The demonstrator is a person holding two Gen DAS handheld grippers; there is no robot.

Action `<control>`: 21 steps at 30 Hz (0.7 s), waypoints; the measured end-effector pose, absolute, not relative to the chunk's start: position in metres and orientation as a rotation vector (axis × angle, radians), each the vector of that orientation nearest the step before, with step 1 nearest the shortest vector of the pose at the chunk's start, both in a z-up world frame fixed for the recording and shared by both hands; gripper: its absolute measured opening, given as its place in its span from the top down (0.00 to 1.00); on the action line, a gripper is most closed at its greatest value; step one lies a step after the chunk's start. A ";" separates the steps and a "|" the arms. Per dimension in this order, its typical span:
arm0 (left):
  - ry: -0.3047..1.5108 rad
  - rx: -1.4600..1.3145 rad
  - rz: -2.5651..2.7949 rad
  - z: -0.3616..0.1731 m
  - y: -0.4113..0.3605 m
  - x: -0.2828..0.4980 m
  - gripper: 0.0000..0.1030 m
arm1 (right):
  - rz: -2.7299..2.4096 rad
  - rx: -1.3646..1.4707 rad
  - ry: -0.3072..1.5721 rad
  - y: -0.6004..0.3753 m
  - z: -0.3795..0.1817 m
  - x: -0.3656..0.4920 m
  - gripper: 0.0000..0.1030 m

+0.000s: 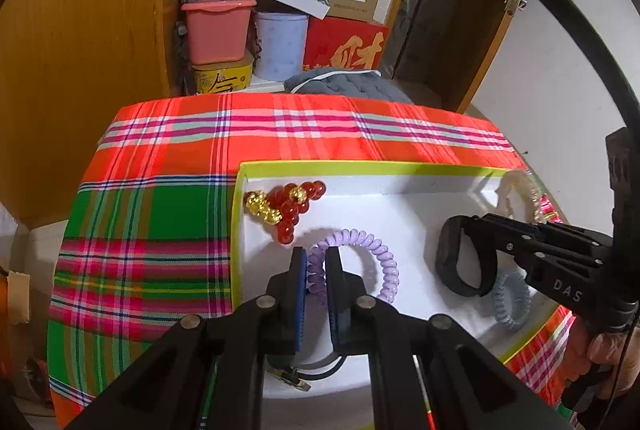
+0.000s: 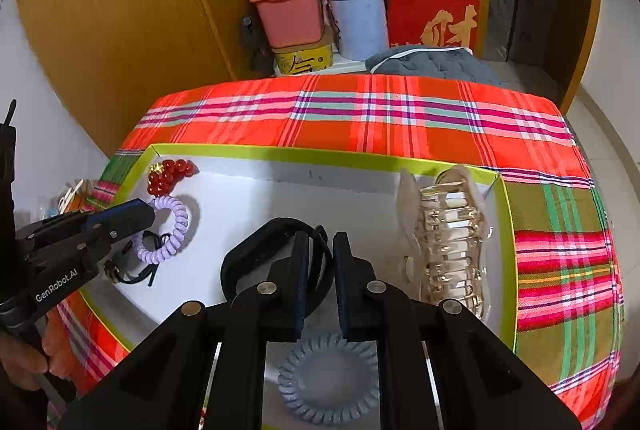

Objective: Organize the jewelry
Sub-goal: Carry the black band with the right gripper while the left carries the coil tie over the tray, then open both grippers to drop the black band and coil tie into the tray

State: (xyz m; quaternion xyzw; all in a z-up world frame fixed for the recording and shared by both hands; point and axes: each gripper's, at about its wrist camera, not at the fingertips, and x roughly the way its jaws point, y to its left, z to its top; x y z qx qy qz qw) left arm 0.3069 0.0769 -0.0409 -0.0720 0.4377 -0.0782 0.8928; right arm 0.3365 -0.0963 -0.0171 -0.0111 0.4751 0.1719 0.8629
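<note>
A white tray with a lime-green rim (image 1: 360, 166) (image 2: 280, 152) lies on a plaid tablecloth. My left gripper (image 1: 316, 254) (image 2: 150, 208) is shut on a purple spiral hair tie (image 1: 384, 262) (image 2: 168, 226) at the tray's left part. Over the tray's right part, my right gripper (image 2: 322, 240) (image 1: 470, 222) is shut on a black band (image 2: 272, 234) (image 1: 456, 262). A red bead bracelet with gold charms (image 1: 288, 206) (image 2: 168, 172) sits in the far left corner. A clear hair claw (image 2: 448, 242) (image 1: 520, 190) lies at the right wall. A grey-blue spiral tie (image 2: 328, 382) (image 1: 512, 302) rests near the front.
The red, green and pink plaid tablecloth (image 1: 160, 230) (image 2: 560, 230) covers a small table. Beyond its far edge stand stacked boxes, a pink tub (image 1: 218, 30) and a grey cushion (image 2: 432, 64). A small black clip with a cord (image 2: 132, 270) lies in the tray under my left gripper.
</note>
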 end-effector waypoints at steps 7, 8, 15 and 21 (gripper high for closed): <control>0.899 -0.165 -0.156 -0.039 0.078 0.304 0.91 | 0.359 -0.018 0.988 -0.098 -0.015 0.332 0.87; 0.894 -0.170 -0.157 -0.037 0.079 0.303 0.91 | 0.358 -0.021 0.985 -0.098 -0.013 0.331 0.87; 0.857 -0.184 -0.162 -0.015 0.079 0.282 0.91 | 0.367 -0.007 0.958 -0.101 0.004 0.309 0.85; 0.841 -0.174 -0.175 -0.001 0.069 0.244 0.91 | 0.384 0.019 0.931 -0.110 0.020 0.272 0.84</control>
